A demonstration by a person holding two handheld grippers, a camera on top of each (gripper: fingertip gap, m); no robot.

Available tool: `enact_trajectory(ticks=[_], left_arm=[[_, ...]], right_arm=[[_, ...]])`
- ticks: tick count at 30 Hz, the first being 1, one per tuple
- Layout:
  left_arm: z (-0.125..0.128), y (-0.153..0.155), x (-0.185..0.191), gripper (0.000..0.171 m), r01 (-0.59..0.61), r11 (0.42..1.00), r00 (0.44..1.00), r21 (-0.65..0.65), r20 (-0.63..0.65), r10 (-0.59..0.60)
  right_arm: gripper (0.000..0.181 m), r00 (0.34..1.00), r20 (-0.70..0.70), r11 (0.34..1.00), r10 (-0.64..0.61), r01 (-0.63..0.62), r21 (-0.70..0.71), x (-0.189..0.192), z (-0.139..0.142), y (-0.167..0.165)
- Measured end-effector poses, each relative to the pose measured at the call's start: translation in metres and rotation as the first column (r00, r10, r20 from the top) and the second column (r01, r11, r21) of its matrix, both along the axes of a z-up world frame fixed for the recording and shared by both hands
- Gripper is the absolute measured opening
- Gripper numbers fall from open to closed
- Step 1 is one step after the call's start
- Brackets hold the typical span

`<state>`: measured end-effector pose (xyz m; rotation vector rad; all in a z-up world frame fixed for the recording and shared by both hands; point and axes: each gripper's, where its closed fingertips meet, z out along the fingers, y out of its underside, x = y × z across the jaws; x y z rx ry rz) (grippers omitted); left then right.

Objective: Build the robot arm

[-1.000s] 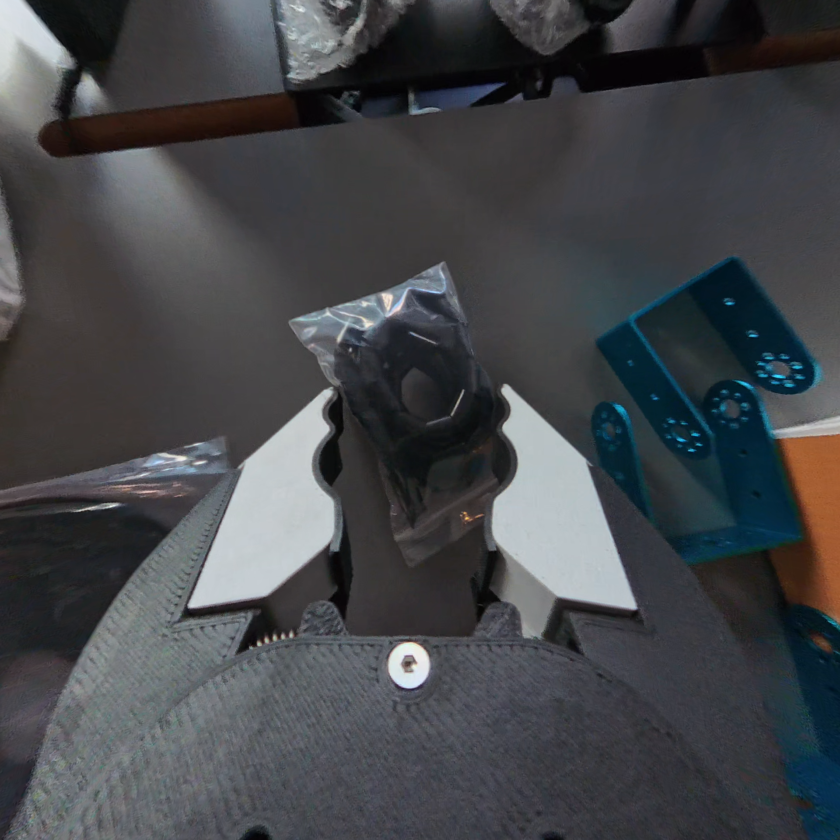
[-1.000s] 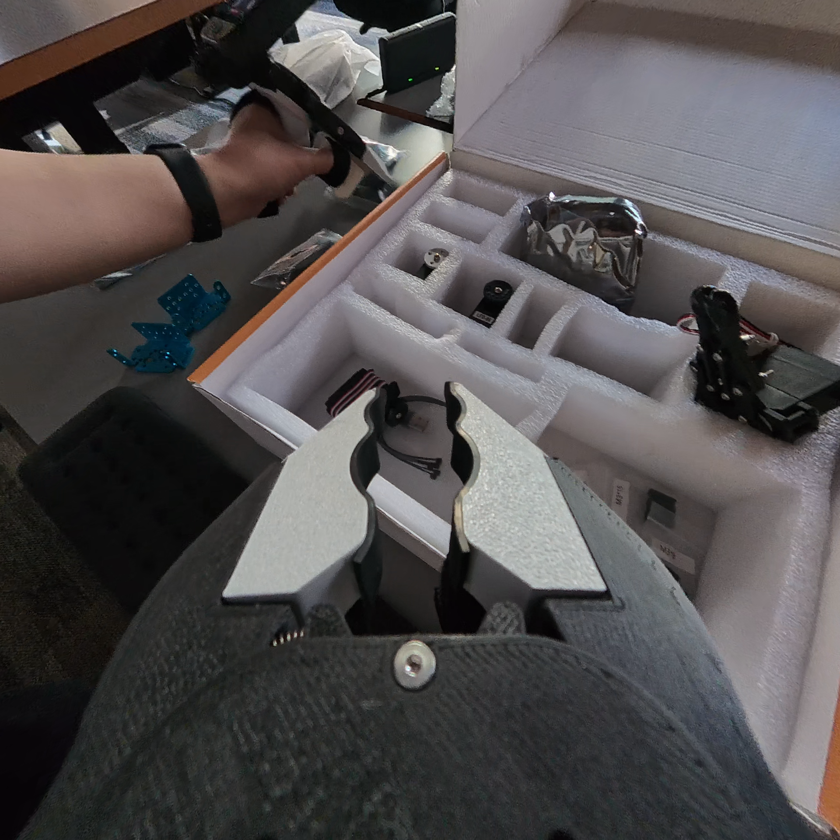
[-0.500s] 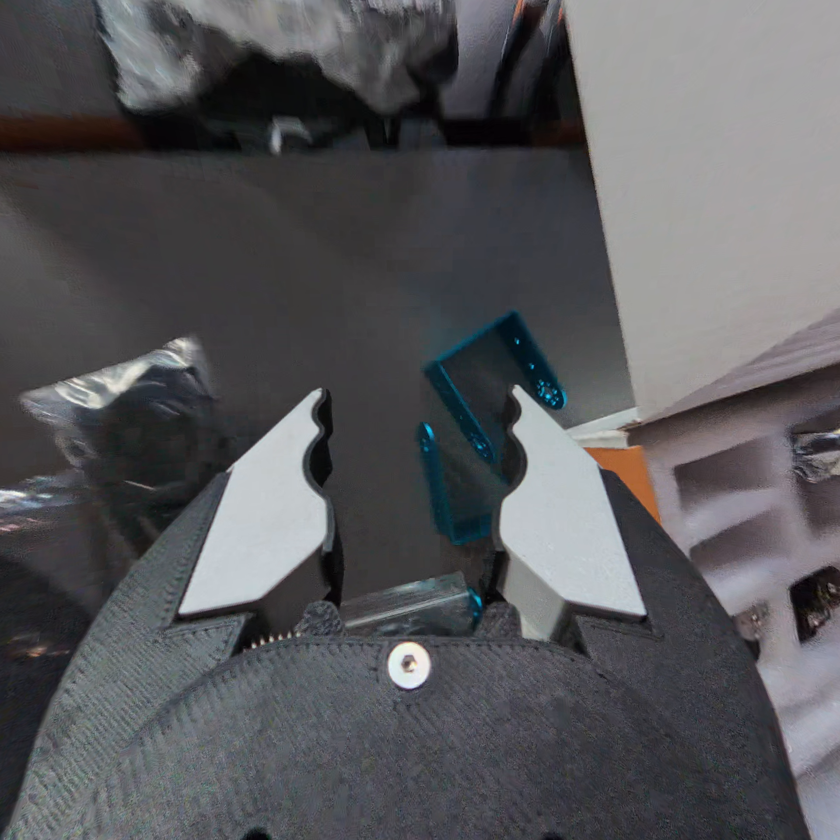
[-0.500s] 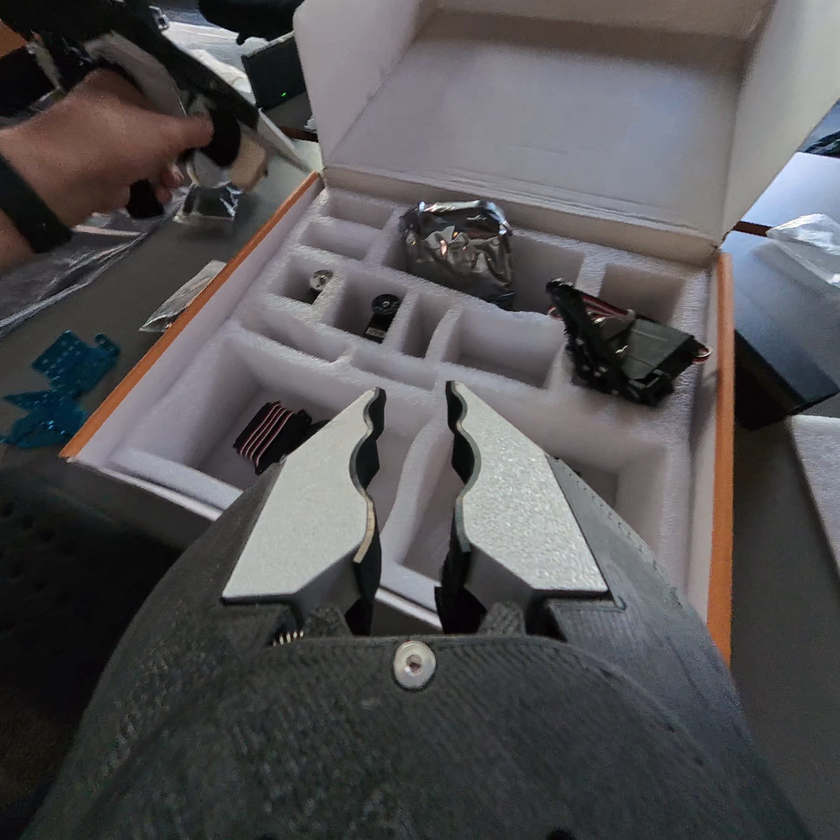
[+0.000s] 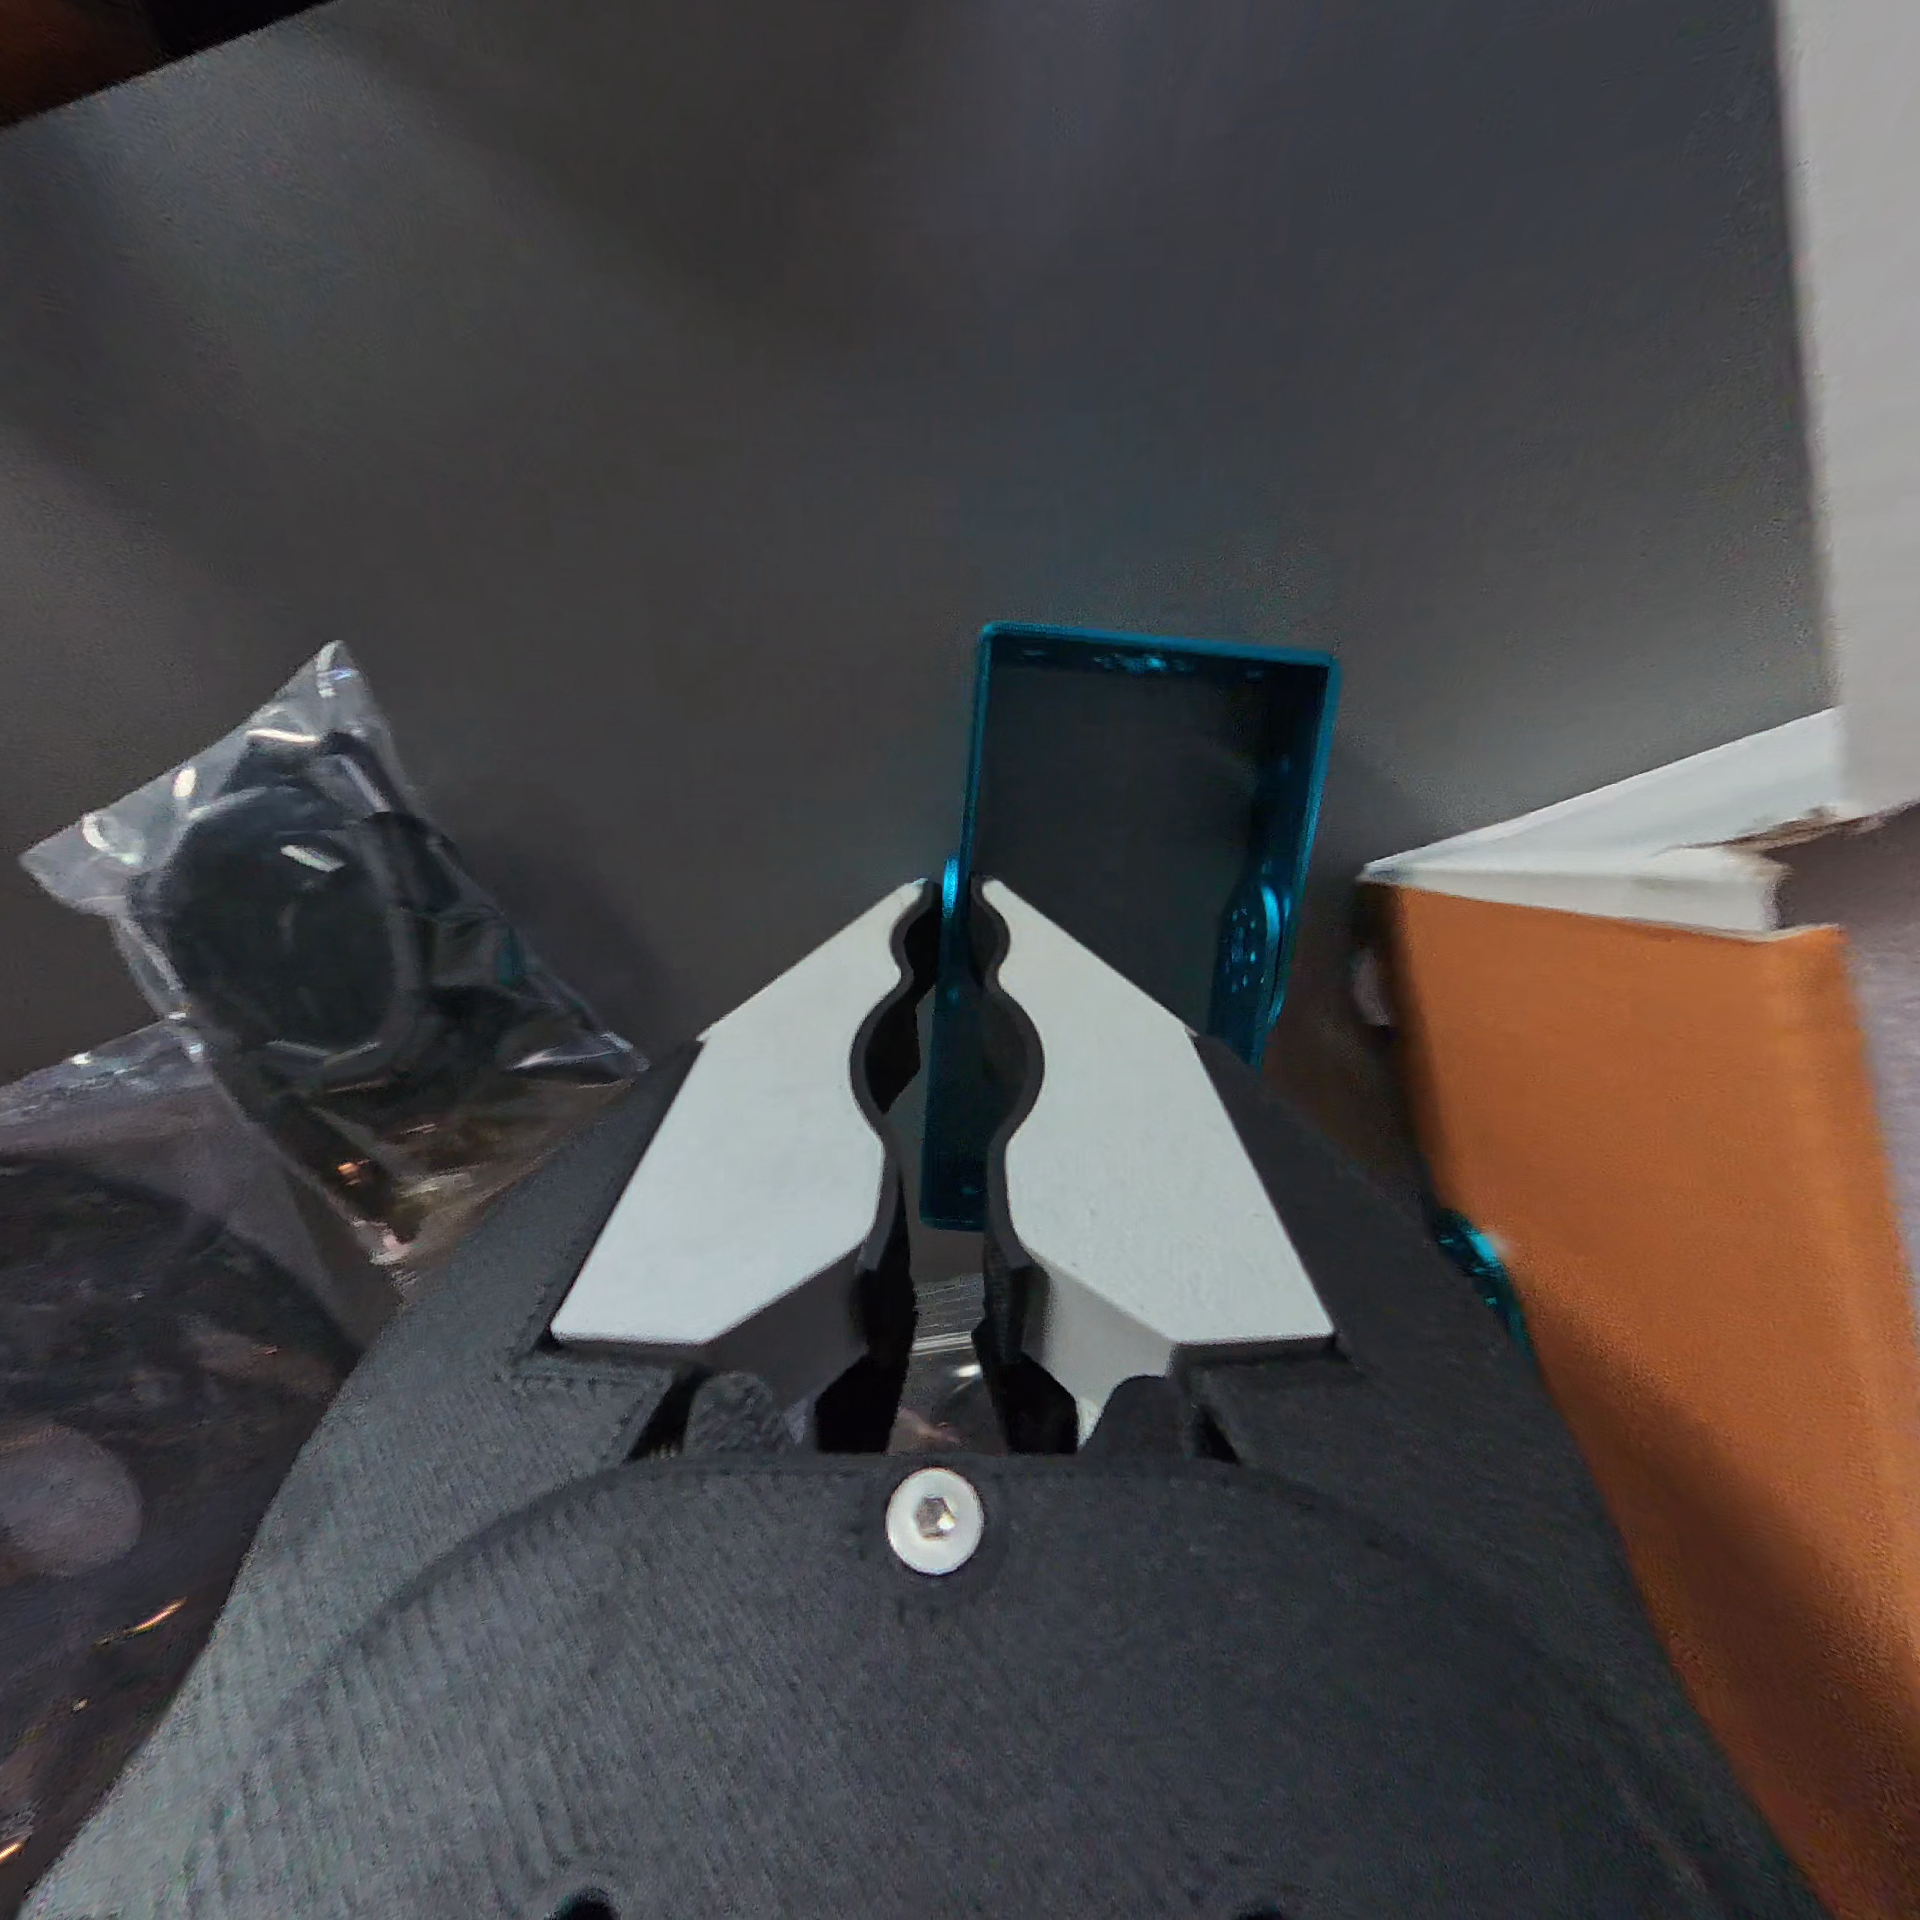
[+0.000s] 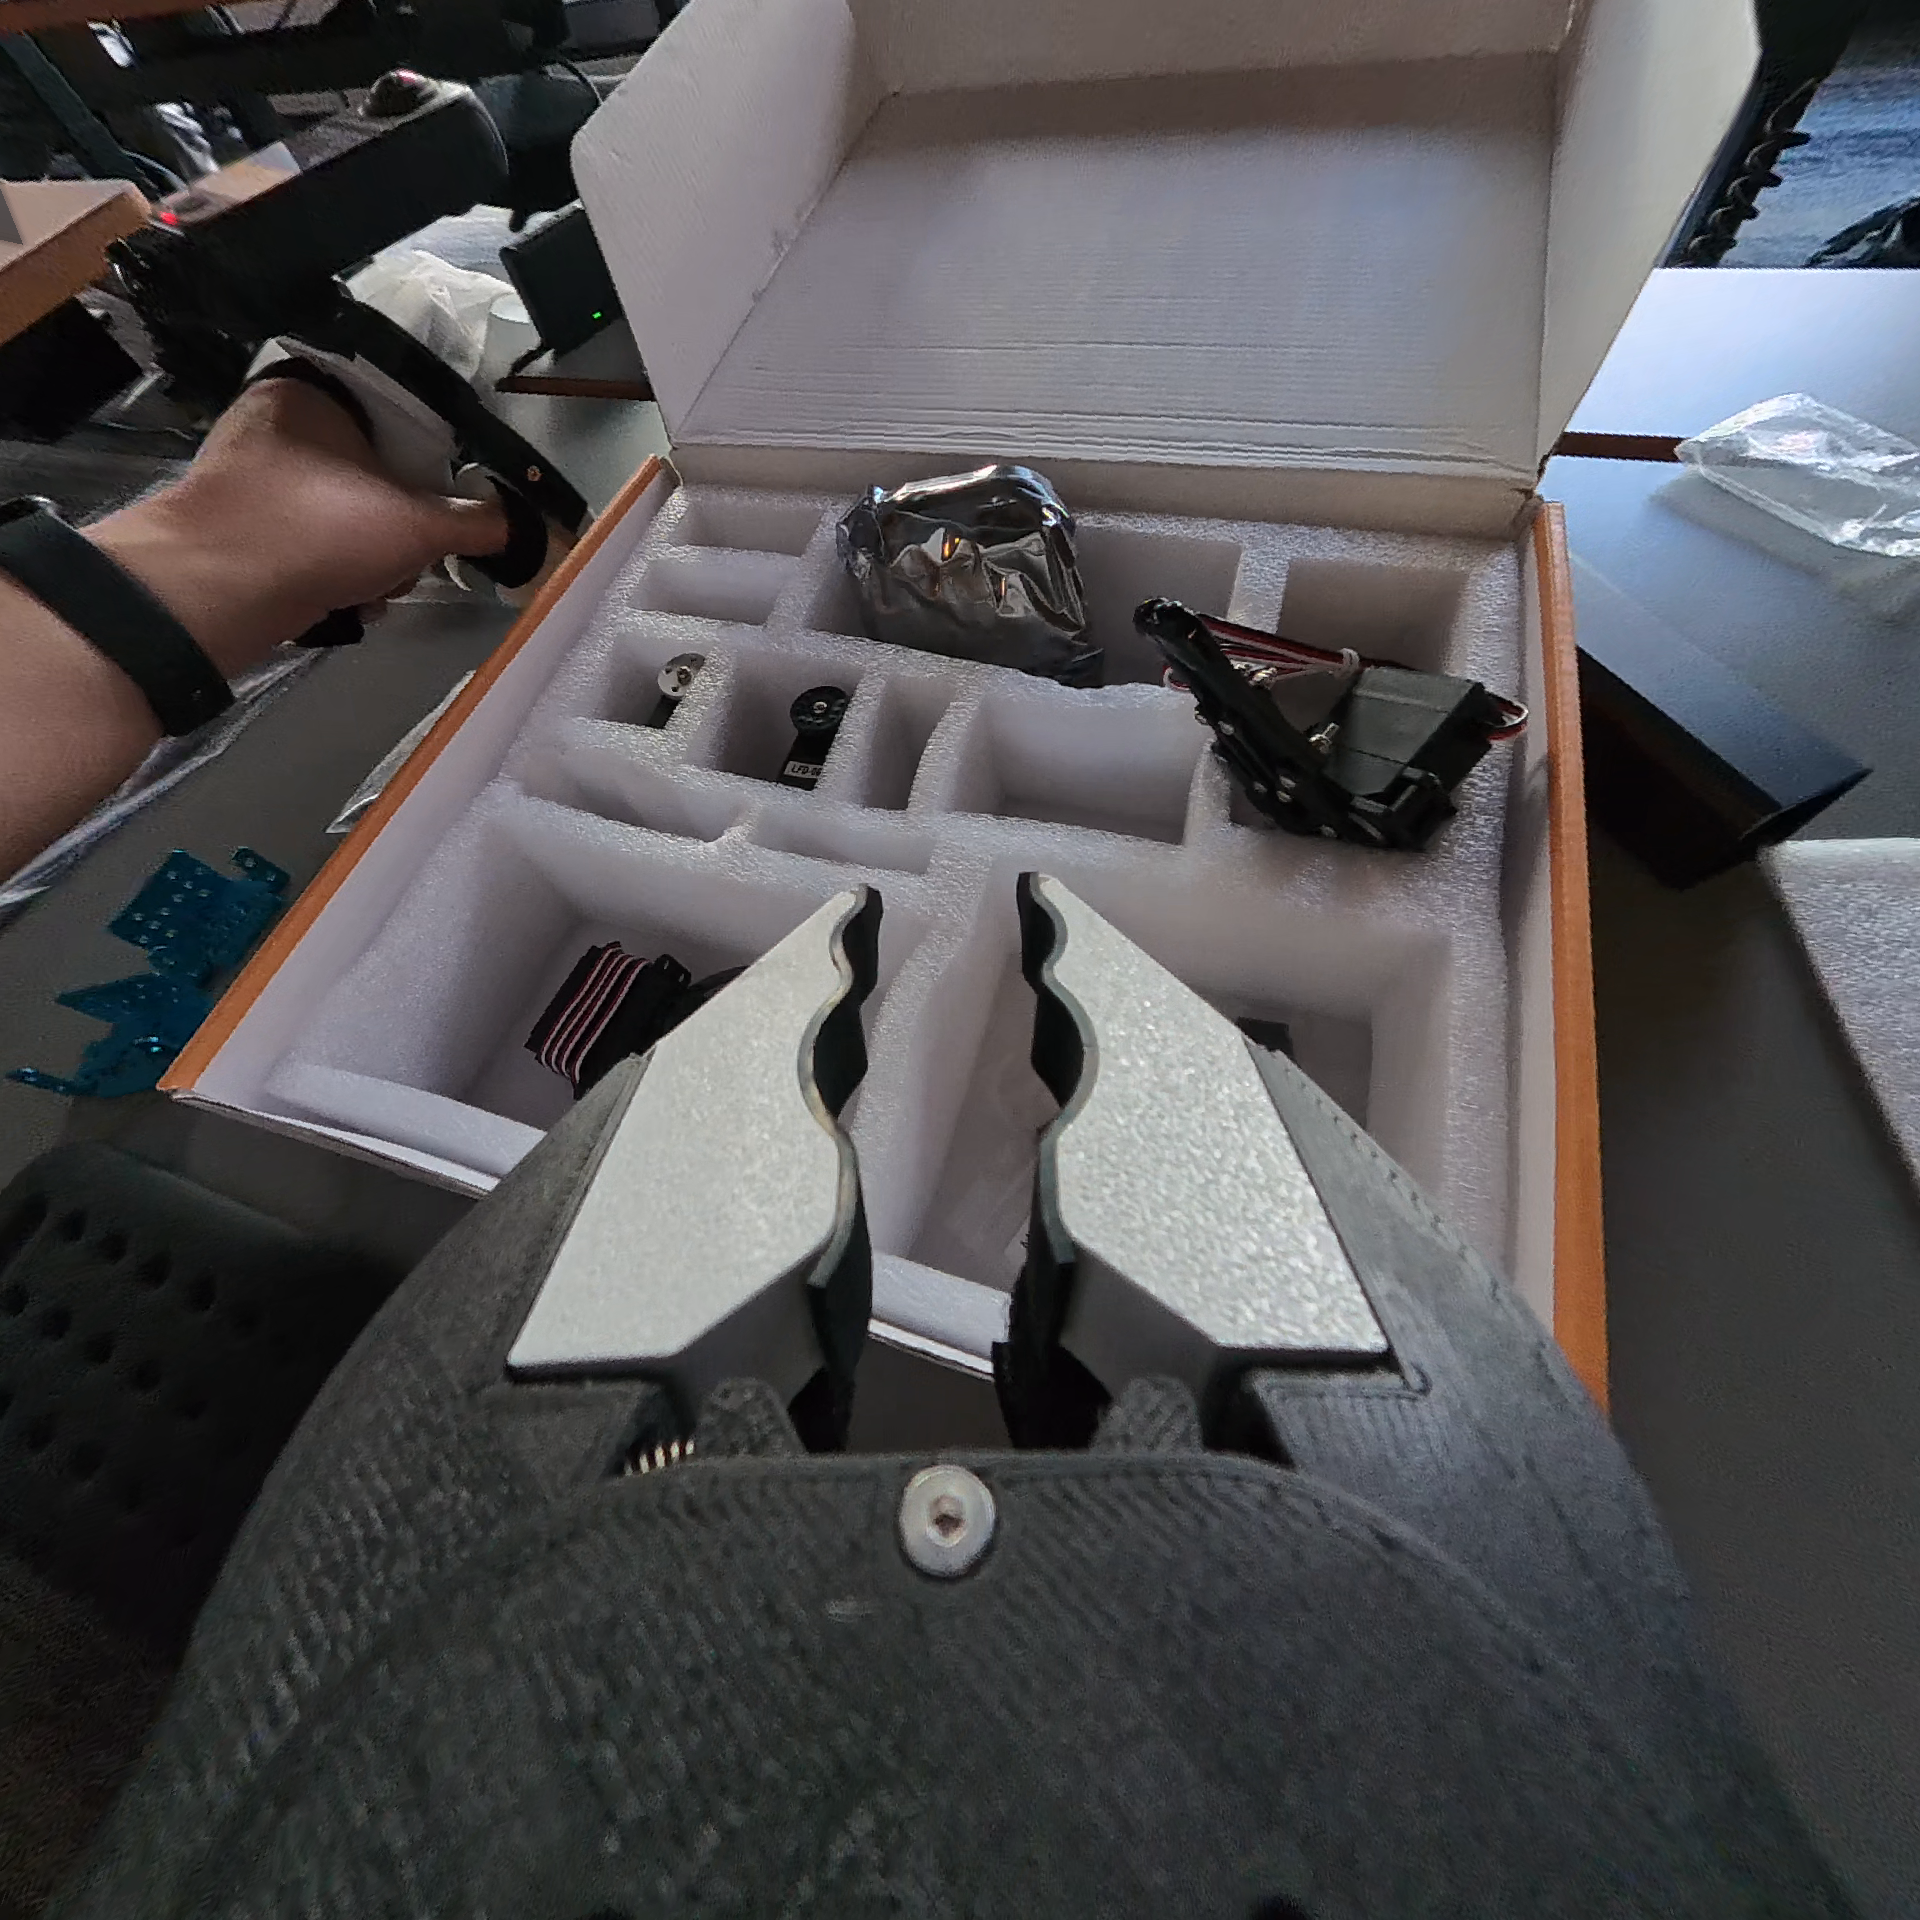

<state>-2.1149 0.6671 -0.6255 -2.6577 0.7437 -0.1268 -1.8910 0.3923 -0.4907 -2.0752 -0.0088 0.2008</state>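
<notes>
While its jaws pinch one arm of the blue U-bracket (image 5: pixel 1143 810), the left gripper (image 5: pixel 954 904) hangs over the grey bench (image 5: pixel 727 416) beside the orange-sided box (image 5: pixel 1662 1195); a bagged black part (image 5: pixel 301 935) lies left. Jaws narrowly parted and empty, the right gripper (image 6: pixel 945 914) hovers over the box's foam tray (image 6: pixel 1475 935).

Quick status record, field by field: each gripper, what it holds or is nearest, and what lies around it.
left gripper: shut on blue metal bracket, gripping one of its arms
beside left gripper: clear bag of black parts to its left, orange box side to its right
right gripper: open, empty, over foam tray
in tray: foil bag, black motor assembly
box lid: open
</notes>
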Motion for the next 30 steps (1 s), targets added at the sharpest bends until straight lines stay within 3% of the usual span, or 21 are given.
enact_trajectory(ticks=[4, 7, 9, 10, 12, 13, 15, 18, 21, 23, 27, 30], left_arm=[[0.000, 0.017, -0.042, 0.003, -0.039, 0.998, 0.998, 0.043, -0.053, 0.041], [0.000, 0.029, -0.076, 0.004, -0.081, 0.996, 0.994, 0.047, -0.076, 0.085], [0.001, 0.034, -0.089, 0.004, -0.082, 0.996, 0.993, 0.044, -0.078, 0.086], [0.001, 0.032, -0.092, 0.007, -0.090, 0.996, 0.994, 0.026, -0.061, 0.091], [0.008, 0.028, -0.094, 0.038, -0.113, 0.994, 0.993, 0.017, -0.019, 0.113], [0.016, 0.025, -0.097, 0.043, -0.121, 0.992, 0.993, 0.042, -0.006, 0.121], [0.032, 0.013, -0.102, 0.044, -0.130, 0.986, 0.991, 0.103, 0.007, 0.130], [0.050, -0.018, -0.102, 0.041, -0.142, 0.979, 0.989, 0.147, 0.067, 0.133], [0.058, -0.050, -0.101, 0.037, -0.139, 0.978, 0.986, 0.158, 0.116, 0.122], [0.060, -0.064, -0.107, 0.036, -0.137, 0.976, 0.986, 0.166, 0.113, 0.119], [0.065, -0.078, -0.117, 0.034, -0.163, 0.975, 0.979, 0.152, 0.148, 0.141], [0.071, -0.079, -0.107, 0.032, -0.187, 0.974, 0.960, 0.128, 0.233, 0.153]], right_arm=[[0.025, 0.998, 0.011, 0.997, 0.065, -0.065, 0.033, 0.002, 0.008, 0.012], [0.026, 0.972, 0.027, 0.970, 0.232, -0.233, 0.073, -0.007, 0.029, 0.047], [0.046, 0.924, 0.050, 0.924, 0.380, -0.381, 0.024, -0.013, 0.032, 0.082], [0.054, 0.889, 0.071, 0.892, 0.452, -0.451, -0.031, -0.013, 0.026, 0.101], [0.055, 0.801, 0.085, 0.802, 0.592, -0.575, -0.163, -0.014, 0.002, 0.132], [0.056, 0.773, 0.113, 0.774, 0.624, -0.592, -0.226, -0.009, -0.011, 0.148], [0.053, 0.714, 0.120, 0.706, 0.690, -0.628, -0.327, -0.007, -0.036, 0.167], [0.043, 0.637, 0.116, 0.606, 0.762, -0.639, -0.474, -0.007, -0.067, 0.170], [0.030, 0.578, 0.277, 0.639, 0.768, -0.655, -0.404, -0.004, -0.047, 0.180], [0.028, 0.621, 0.286, 0.682, 0.730, -0.640, -0.353, 0.008, -0.023, 0.186], [0.026, 0.715, 0.171, 0.730, 0.678, -0.627, -0.272, 0.037, 0.022, 0.187], [0.027, 0.702, 0.083, 0.689, 0.707, -0.659, -0.300, 0.034, 0.017, 0.177]])
